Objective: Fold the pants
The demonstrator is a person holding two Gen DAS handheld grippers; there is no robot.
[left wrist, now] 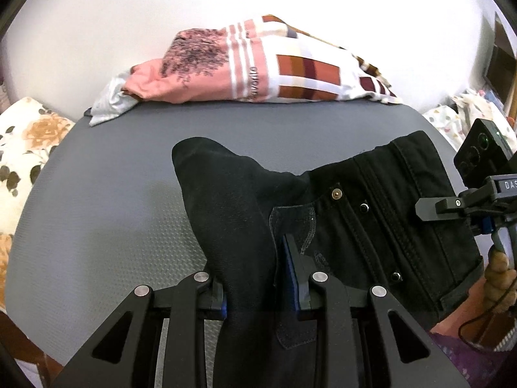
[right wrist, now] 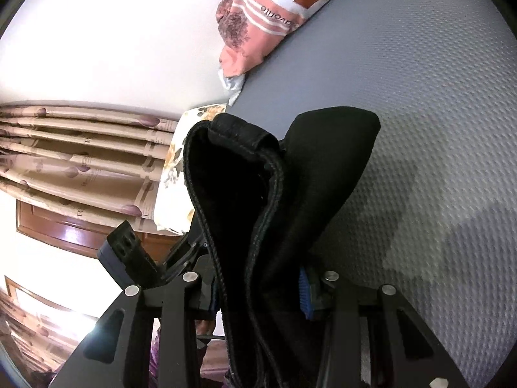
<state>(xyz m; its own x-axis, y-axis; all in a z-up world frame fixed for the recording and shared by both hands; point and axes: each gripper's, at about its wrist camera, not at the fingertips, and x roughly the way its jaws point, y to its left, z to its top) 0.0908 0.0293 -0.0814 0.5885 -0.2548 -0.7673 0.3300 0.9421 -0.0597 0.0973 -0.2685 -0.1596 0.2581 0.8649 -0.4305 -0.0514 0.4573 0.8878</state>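
1. Black pants (left wrist: pixel 371 213): raised above the grey mat (left wrist: pixel 113 194), waistband end up, rivets and fly seam visible; the rest drops below both views.
2. Held at two points on the waist to keep the garment spread for folding.
3. Long axis: apparently hanging downward from the waist; lower legs not visible, so unconfirmed.
4. Left gripper (left wrist: pixel 258 291): clamped on a bunched layer of the pants beside the pocket.
5. Right gripper (right wrist: pixel 261 294): clamped on the doubled waistband edge; a hand (left wrist: pixel 499 278) at its handle.
6. Patterned folded textiles (left wrist: pixel 258 68): at the mat's far edge, well apart.
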